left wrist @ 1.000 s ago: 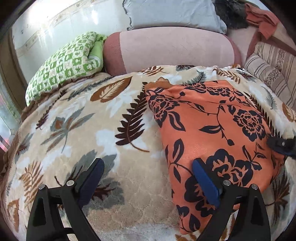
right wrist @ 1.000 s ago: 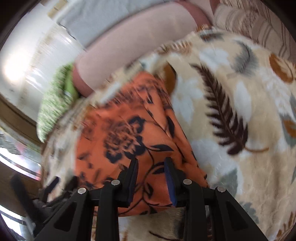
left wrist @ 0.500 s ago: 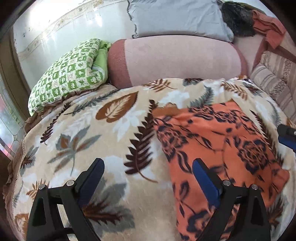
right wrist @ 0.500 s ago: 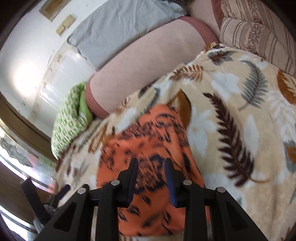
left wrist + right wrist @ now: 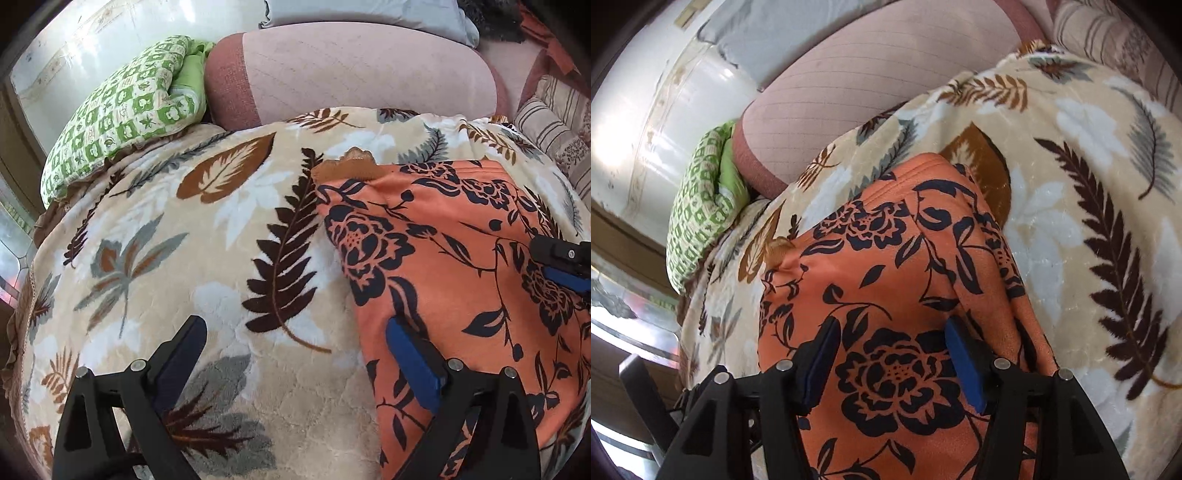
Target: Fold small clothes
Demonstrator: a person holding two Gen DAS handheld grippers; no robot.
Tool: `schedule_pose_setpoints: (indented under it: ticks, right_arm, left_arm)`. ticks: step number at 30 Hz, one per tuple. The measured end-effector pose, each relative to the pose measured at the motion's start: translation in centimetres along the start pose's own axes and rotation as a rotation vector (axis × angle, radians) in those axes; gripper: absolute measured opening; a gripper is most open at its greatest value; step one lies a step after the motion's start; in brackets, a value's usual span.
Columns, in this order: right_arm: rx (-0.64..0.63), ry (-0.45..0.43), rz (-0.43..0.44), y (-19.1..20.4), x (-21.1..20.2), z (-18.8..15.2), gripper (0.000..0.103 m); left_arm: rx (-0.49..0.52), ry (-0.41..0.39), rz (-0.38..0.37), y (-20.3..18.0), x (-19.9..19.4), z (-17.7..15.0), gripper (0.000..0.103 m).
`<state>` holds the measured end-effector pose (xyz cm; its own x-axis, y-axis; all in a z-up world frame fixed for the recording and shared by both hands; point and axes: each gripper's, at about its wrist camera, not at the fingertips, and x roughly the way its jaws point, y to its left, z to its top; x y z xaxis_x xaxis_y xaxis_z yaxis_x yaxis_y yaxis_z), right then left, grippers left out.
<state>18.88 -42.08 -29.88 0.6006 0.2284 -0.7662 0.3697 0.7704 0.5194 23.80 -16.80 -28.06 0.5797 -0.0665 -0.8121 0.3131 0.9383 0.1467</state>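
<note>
An orange garment with dark blue flowers lies folded flat on the leaf-patterned blanket, right of centre in the left wrist view. My left gripper is open wide. Its right finger hangs over the garment's left edge, its left finger over bare blanket, and nothing is between the pads. My right gripper hovers low over the garment with its jaws opening. The cloth lies flat beneath them and the pads do not press it. The right gripper's tip also shows at the right edge.
A green checked pillow lies at the back left beside a long pink bolster. A grey pillow sits behind it, and striped cushions are at the right. The blanket drops off at the left, near a window.
My right gripper's jaws have spread apart over the orange garment, and its view has pulled back. The left gripper has shifted a little and stayed open.
</note>
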Motion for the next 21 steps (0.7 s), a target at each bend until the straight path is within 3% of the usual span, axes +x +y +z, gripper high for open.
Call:
schedule_pose_setpoints:
  ticks: [4,9,13,21]
  right_arm:
    - [0.025,-0.035,0.043,-0.5,-1.5,-0.4,0.063]
    - [-0.002,-0.159,0.052,-0.9,-5.5,-0.7,0.063]
    - [-0.001,-0.208,0.094,-1.5,-7.9,-0.9,0.064]
    - [-0.033,-0.268,0.114,-1.0,-10.8,-2.1,0.067]
  left_arm:
    - [-0.023,-0.052,-0.005,0.5,-2.0,0.0,0.097]
    - [-0.076,-0.127,-0.042,1.5,-5.5,0.0,0.098]
    - [-0.079,-0.168,-0.017,1.7,-7.8,-0.5,0.097]
    - [-0.083,-0.187,-0.020,1.1,-9.7,-2.3,0.098]
